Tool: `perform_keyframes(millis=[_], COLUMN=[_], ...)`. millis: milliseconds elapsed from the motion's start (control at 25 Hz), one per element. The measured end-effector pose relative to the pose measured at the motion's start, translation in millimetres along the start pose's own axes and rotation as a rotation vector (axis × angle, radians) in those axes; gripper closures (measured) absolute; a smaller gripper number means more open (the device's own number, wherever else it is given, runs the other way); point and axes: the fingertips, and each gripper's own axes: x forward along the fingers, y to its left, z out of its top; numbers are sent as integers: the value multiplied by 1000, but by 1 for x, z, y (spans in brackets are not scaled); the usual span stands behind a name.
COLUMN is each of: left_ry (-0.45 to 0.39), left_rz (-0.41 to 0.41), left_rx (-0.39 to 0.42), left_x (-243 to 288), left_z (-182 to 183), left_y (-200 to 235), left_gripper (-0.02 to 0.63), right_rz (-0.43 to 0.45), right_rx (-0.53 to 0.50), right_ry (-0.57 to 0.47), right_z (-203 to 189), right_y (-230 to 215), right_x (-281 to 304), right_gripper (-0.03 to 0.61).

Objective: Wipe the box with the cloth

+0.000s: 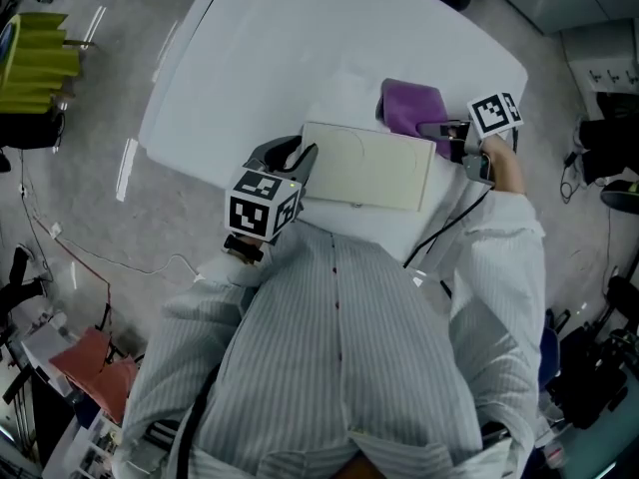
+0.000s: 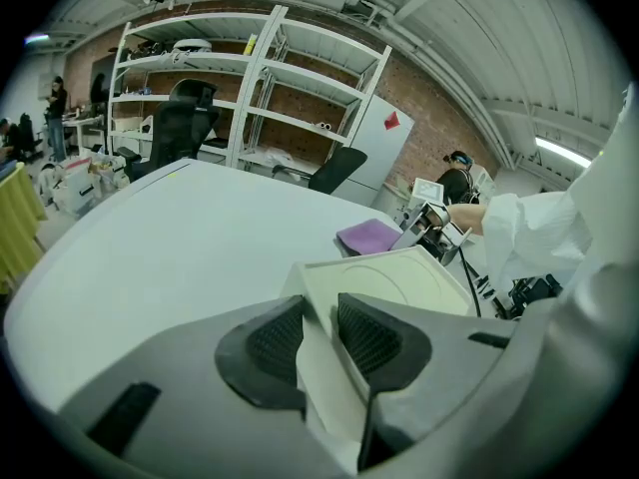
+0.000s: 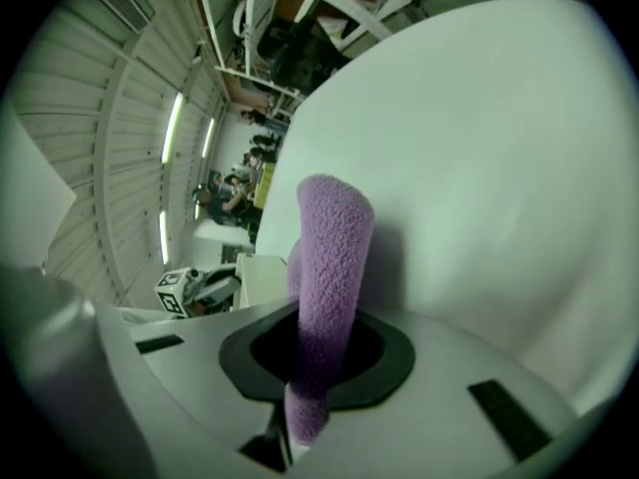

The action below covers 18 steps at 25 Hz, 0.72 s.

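Note:
A flat cream box (image 1: 367, 168) lies on the white table (image 1: 300, 58) just in front of the person. My left gripper (image 1: 296, 164) is shut on the box's left edge; the left gripper view shows the box wall (image 2: 321, 352) pinched between the dark pads. A purple cloth (image 1: 413, 108) sits at the box's far right corner. My right gripper (image 1: 446, 134) is shut on it, and the right gripper view shows a fold of the cloth (image 3: 329, 277) standing up between the jaws. In that view the box (image 3: 262, 277) shows at left.
A yellow rack (image 1: 35, 63) stands on the floor at far left. Cables run across the floor (image 1: 90, 257) at left. Shelving (image 2: 250, 88) and office chairs (image 2: 180, 128) stand beyond the table. The person's striped shirt (image 1: 339, 357) fills the near side.

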Motion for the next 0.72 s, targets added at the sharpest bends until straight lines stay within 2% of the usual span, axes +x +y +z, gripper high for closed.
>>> perform_keyframes(millis=[160, 400, 480, 600, 720], left_ry=[4, 5, 3, 3, 1], left_rz=[-5, -14, -22, -33, -44], left_rx=[11, 18, 19, 25, 24], left_x=[0, 1, 1, 2, 2], left_z=[1, 0, 1, 1, 2], left_y=[0, 3, 2, 2, 3], left_gripper=[518, 518, 518, 518, 518], right_rz=[-25, -21, -32, 6, -11], right_rx=[61, 227, 280, 346, 359], right_ry=[-256, -632, -701, -785, -825], right_z=[-5, -22, -37, -56, -69], right_y=[-6, -13, -12, -6, -1], right_x=[-17, -31, -30, -24, -23], right_gripper=[537, 537, 537, 537, 537])
